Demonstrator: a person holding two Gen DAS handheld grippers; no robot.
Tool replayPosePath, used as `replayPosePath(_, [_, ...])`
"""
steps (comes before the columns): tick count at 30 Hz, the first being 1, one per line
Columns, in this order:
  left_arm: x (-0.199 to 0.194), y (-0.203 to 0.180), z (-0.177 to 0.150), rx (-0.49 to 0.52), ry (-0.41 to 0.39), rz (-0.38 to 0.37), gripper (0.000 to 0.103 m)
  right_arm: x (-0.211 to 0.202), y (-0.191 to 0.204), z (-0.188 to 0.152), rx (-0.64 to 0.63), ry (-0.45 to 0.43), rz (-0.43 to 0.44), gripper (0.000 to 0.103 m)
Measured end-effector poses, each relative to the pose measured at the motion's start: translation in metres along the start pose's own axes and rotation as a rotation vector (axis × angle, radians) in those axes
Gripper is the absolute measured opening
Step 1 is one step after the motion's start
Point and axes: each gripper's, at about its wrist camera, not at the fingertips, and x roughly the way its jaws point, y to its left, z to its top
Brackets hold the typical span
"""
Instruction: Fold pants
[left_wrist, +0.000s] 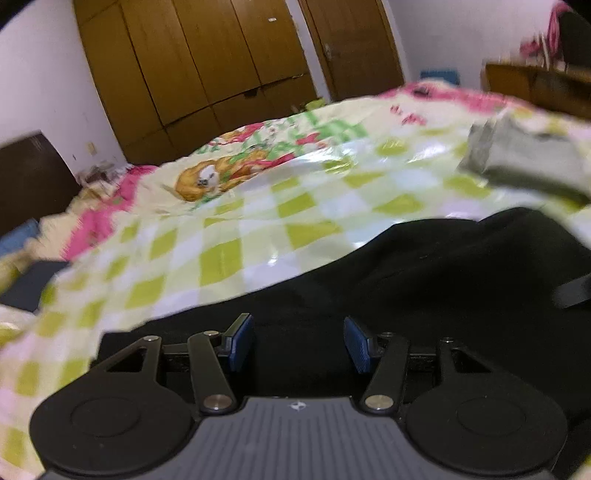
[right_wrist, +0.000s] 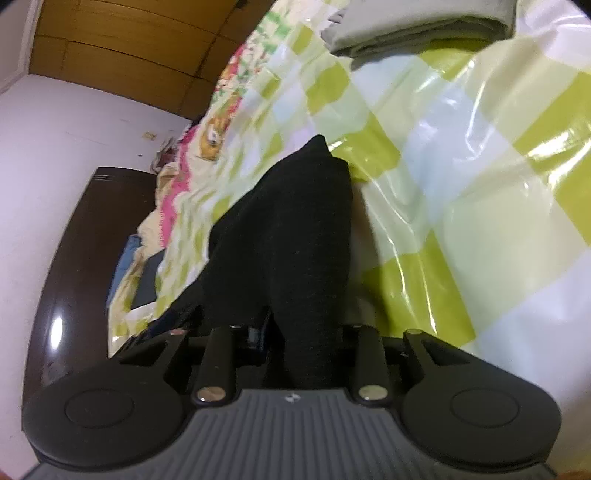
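checkered bed (left_wrist: 258, 236), black pants (left_wrist: 424, 280), grey cloth (left_wrist: 524, 155)

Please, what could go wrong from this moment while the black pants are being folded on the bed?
1. Only the right gripper holds the pants; the left gripper is open above the cloth, so the fold may come out uneven.
2. The bed cover looks glossy and wrinkled, so the pants may slide when pulled.
3. A folded grey cloth lies nearby; a wide swing of the pants might disturb it.
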Motion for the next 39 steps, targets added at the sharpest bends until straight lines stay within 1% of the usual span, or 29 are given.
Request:
replayPosePath(3, [0.0,-0.011,-0.02,0.07,0.044,-0.011,0.067,0.0,0.001,0.0,0.032,-0.007,-0.009,0.032])
replayPosePath(6, [-0.009,-0.015,-0.037,0.099,0.022,0.003,0.067,-0.007,0.009,-0.002,0.021,-0.029,-0.015,0.03])
replayPosePath(8, [-0.014,-0.011,-0.037,0.074,0.02,-0.011,0.067,-0.01,0.019,-0.002,-0.006,-0.034,-0.03,0.029])
replayPosePath(11, [-0.022,-0.002,-0.029,0.032,-0.009,-0.039,0.067,-0.012,0.035,-0.002,-0.043,-0.043,-0.064,0.028])
replayPosePath(12, [-0.021,0.0,-0.027,0.019,-0.016,-0.033,0.067,-0.013,0.038,-0.001,-0.041,-0.045,-0.064,0.027])
replayPosePath(15, [-0.005,0.002,-0.031,0.001,0.03,-0.045,0.068,-0.016,0.05,0.001,-0.052,-0.059,-0.058,0.025])
replayPosePath(17, [-0.001,0.0,-0.04,-0.003,0.018,-0.047,0.068,-0.018,0.062,0.001,-0.063,-0.064,-0.042,0.023])
replayPosePath(22, [-0.004,0.0,-0.046,-0.015,0.0,-0.044,0.068,-0.016,0.099,-0.001,-0.111,-0.07,-0.017,0.022])
replayPosePath(25, [-0.005,0.003,-0.047,-0.037,-0.001,-0.063,0.068,-0.008,0.123,-0.001,-0.146,-0.065,-0.006,0.023])
replayPosePath(29, [-0.012,0.005,-0.048,-0.032,-0.003,-0.079,0.068,0.011,0.159,-0.007,-0.203,-0.04,-0.002,0.023])
replayPosePath(32, [-0.02,0.012,-0.048,-0.071,-0.024,-0.099,0.068,0.024,0.179,-0.013,-0.227,-0.021,-0.01,0.023])
replayPosePath(33, [-0.016,0.016,-0.045,-0.094,-0.03,-0.101,0.068,0.027,0.185,-0.016,-0.24,-0.014,-0.01,0.023])
replayPosePath(36, [0.01,0.03,-0.032,-0.195,0.013,-0.133,0.068,0.026,0.198,-0.028,-0.285,0.004,-0.034,0.023])
replayPosePath(39, [0.021,0.038,-0.017,-0.246,0.013,-0.134,0.068,0.014,0.196,-0.038,-0.281,-0.005,-0.052,0.023])
